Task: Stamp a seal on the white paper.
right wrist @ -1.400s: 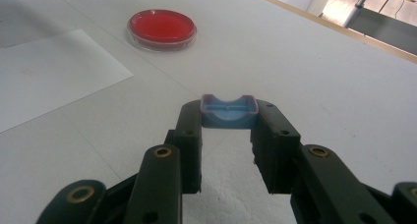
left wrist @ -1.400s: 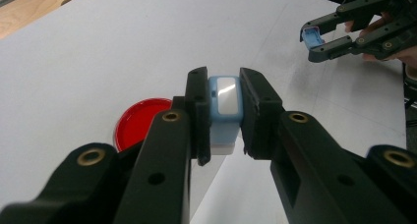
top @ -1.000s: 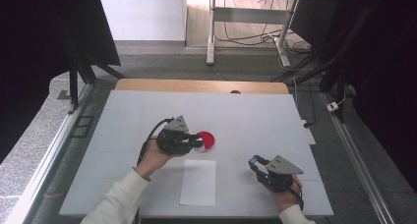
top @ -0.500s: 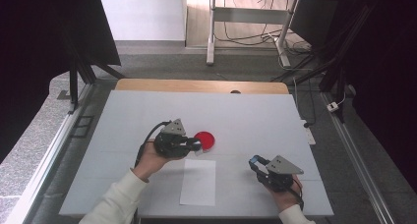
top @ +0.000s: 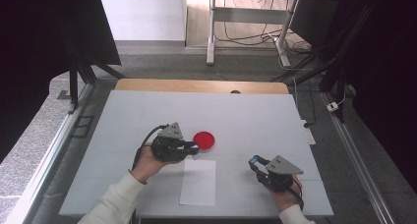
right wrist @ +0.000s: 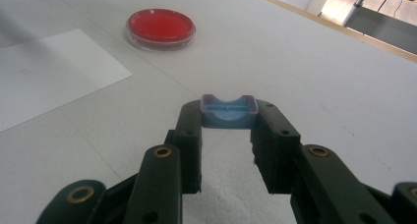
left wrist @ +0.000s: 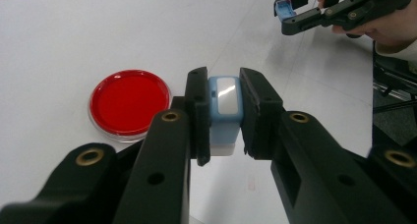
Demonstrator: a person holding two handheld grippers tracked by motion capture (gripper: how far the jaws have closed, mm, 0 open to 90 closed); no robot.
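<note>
Left gripper [left wrist: 223, 116]: clamped on a small blue-and-white stamp body [left wrist: 224, 113], held near the middle of the table; in the high view it sits just at 9 o'clock of the red dish.
Right gripper [right wrist: 228, 116]: clenched on a blue cap [right wrist: 228, 112], open side up, low over the table toward 4 o'clock in the high view, well apart from the left one.
Red dish [top: 203, 140]: shallow round dish with a clear rim, resting on the table at centre.
Paper [top: 198, 182]: white sheet lying flat at 6 o'clock of the dish, between the two hands.
Table [top: 255, 111]: pale grey top with a wooden edge at 12 o'clock.
Risk: the stamp body is pinched by its sides, so it could twist or slip if pressed down off-square, smearing the sheet; the paper lies loose and may slide or lift with the stamp.
Left gripper view adds: the stamp's glossy top panel and the other gripper [left wrist: 295, 10] far off at 1 o'clock.
Right gripper view adds: the cap's hollow inside, possibly with a darker rim, hard to judge.
</note>
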